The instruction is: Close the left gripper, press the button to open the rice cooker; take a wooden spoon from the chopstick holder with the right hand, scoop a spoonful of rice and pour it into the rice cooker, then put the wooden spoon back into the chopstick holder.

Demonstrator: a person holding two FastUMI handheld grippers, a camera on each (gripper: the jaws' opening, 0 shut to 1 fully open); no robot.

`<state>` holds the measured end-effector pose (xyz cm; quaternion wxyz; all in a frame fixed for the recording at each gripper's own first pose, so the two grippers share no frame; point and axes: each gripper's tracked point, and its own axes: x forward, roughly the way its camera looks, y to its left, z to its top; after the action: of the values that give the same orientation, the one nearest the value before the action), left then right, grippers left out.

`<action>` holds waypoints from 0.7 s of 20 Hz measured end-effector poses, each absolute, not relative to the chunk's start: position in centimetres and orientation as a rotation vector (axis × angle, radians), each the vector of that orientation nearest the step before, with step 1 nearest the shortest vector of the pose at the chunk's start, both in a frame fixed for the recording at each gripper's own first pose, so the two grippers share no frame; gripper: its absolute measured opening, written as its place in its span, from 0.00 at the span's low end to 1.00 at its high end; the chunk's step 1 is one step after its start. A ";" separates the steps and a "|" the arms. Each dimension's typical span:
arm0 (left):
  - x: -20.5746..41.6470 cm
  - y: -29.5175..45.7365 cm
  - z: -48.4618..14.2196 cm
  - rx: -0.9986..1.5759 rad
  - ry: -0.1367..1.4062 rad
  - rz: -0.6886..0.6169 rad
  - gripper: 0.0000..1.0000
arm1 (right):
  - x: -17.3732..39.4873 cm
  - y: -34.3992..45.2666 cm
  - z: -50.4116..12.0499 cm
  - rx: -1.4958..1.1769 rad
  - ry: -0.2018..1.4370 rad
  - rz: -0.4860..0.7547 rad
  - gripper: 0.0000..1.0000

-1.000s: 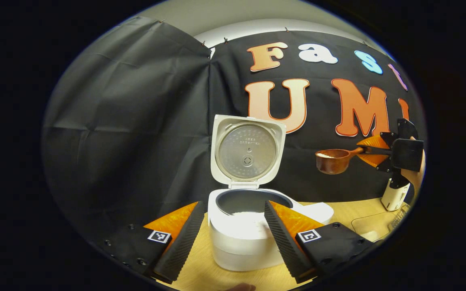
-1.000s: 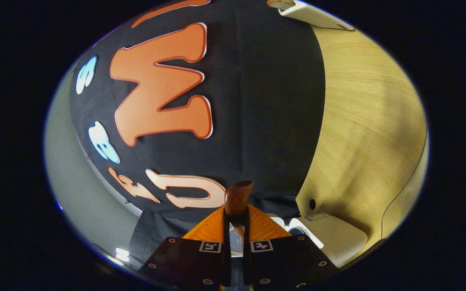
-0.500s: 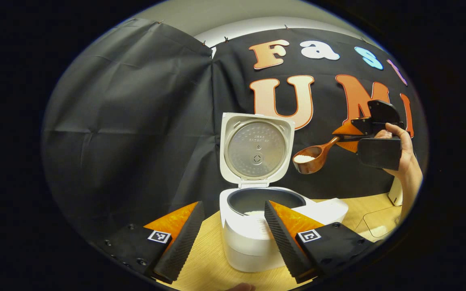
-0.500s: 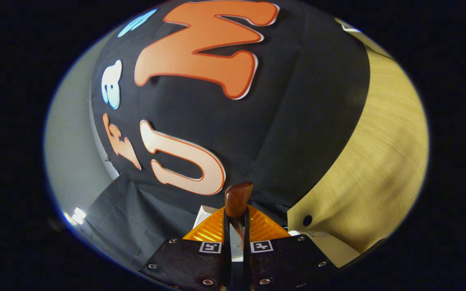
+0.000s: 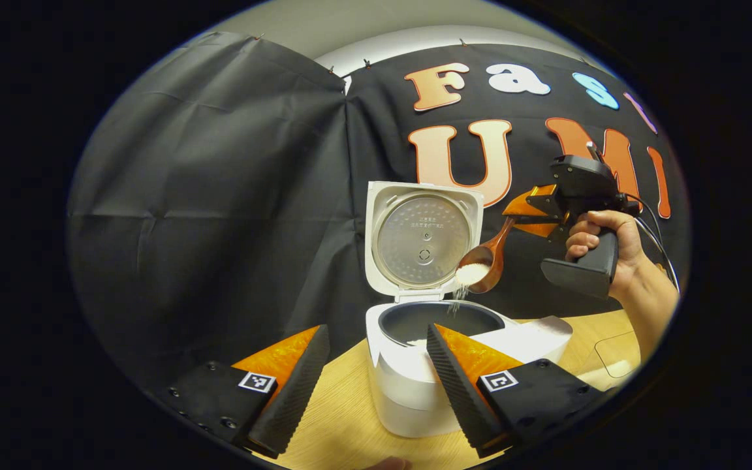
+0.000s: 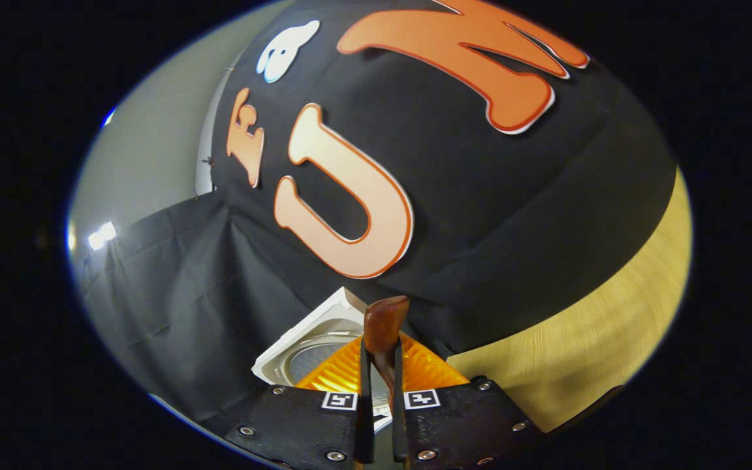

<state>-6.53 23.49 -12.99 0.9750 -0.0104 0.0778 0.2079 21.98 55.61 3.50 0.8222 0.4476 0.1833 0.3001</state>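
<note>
The white rice cooker [image 5: 415,385] stands on the wooden table with its lid [image 5: 423,238] raised upright; some rice lies in its dark inner pot [image 5: 441,321]. Above the pot, a brown wooden spoon [image 5: 484,261] tilts downward and white rice [image 5: 469,273] trickles off it into the pot. A hand [image 5: 601,238] holds my right gripper [image 5: 526,215], shut on the spoon's handle. In the right gripper view, the spoon [image 6: 382,326] sticks up between the shut fingers of that gripper [image 6: 379,365], with the lid [image 6: 304,346] beyond. My left gripper [image 5: 373,372] is open in front of the cooker, holding nothing.
A clear container [image 5: 617,352] lies on the table at the right, behind the cooker. The wooden table [image 5: 350,418] runs up to the black cloth wall. A white box-like object [image 5: 532,333] sits just right of the cooker.
My right gripper has carried the spoon leftward to above the cooker's pot and tipped it, so rice now pours out. The left gripper has stayed open and nearly still.
</note>
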 end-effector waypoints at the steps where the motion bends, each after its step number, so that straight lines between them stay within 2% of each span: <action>1: -6.6 23.6 -13.1 -0.020 0.160 0.421 0.98 | 21.8 56.0 3.9 0.918 0.367 0.664 0.11; 8: -6.6 23.1 -13.2 -0.015 0.166 0.413 0.98 | 20.3 56.5 6.4 0.686 0.168 0.781 0.11; 14: -7.0 22.8 -12.7 -0.009 0.162 0.411 0.98 | 17.6 56.4 8.8 0.432 -0.080 0.915 0.11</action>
<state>-6.98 22.81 -12.73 0.9757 -0.0044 0.0801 0.2039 17.65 56.42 8.77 0.8740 0.2070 -0.0382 0.4380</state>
